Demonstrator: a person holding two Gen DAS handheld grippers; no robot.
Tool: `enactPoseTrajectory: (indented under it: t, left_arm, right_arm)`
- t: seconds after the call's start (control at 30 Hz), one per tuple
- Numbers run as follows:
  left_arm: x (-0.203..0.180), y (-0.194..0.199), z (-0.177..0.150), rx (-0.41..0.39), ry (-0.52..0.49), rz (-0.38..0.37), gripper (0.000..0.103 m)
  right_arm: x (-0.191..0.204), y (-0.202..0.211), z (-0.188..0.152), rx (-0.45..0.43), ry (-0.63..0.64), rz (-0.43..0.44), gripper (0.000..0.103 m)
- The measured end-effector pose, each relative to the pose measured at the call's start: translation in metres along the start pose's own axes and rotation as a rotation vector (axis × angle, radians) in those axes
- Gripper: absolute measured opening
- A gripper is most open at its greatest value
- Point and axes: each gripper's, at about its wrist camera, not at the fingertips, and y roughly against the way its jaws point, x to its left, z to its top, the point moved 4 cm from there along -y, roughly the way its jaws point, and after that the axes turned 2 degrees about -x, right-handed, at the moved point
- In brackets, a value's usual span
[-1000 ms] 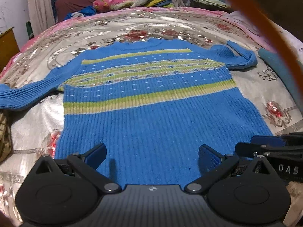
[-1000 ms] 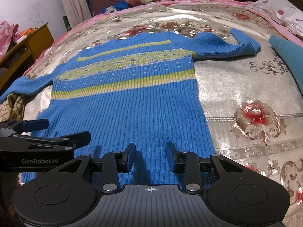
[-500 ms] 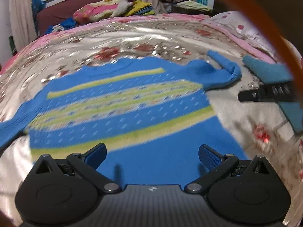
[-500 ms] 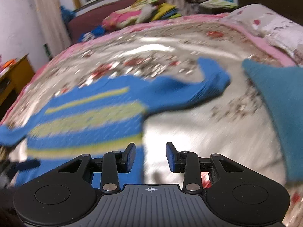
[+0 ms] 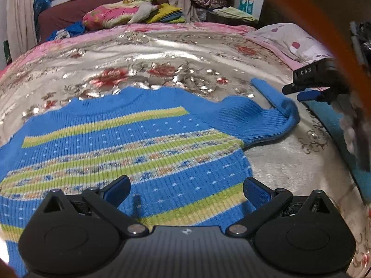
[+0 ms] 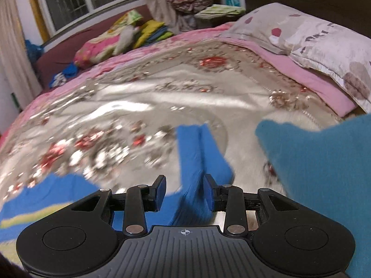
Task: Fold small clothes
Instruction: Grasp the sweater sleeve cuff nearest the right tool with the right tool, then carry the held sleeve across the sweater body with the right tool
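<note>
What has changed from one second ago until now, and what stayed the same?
Both grippers left the hem. The right gripper swung to the bent-back sleeve near the teal cloth; the left gripper moved up over the stripes. Nothing was grasped. The sweater stayed flat on the bed, jaws unchanged.

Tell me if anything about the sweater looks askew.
The blue sweater lies flat, but its sleeve on the pillow side is doubled back on itself, cuff pointing up the bed, not straight out.
</note>
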Motion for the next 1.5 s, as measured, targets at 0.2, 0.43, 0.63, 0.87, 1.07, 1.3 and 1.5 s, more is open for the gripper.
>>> enactPoseTrajectory:
  t: [0.2, 0.43, 0.63, 0.87, 1.07, 1.3, 1.5]
  left_arm:
    - [0.006, -0.010, -0.010, 0.028, 0.005, 0.008, 0.103]
    - [0.013, -0.006, -0.015, 0.031, 0.029, 0.001, 0.103]
    - [0.025, 0.012, -0.017, 0.004, 0.067, -0.003, 0.103]
    - [0.056, 0.043, -0.029, -0.023, 0.104, 0.034, 0.103]
    - [0.096, 0.069, -0.051, -0.031, 0.139, 0.092, 0.103]
    - [0.139, 0.079, -0.078, -0.044, 0.186, 0.110, 0.103]
    - [0.158, 0.076, -0.084, -0.064, 0.173, 0.081, 0.103]
  right_arm:
    - [-0.011, -0.044, 0.012, 0.061, -0.085, 0.019, 0.034]
    - [0.000, -0.064, 0.014, 0.094, -0.033, -0.005, 0.009]
    - [0.011, -0.031, 0.016, 0.043, -0.024, 0.039, 0.007]
    - [0.074, 0.038, 0.030, -0.047, -0.006, 0.249, 0.007]
    - [0.189, 0.075, -0.004, -0.064, 0.179, 0.467, 0.007]
    - [0.273, 0.041, -0.117, 0.199, 0.425, 0.522, 0.013]
    - [0.284, 0.046, -0.146, 0.189, 0.568, 0.471, 0.014]
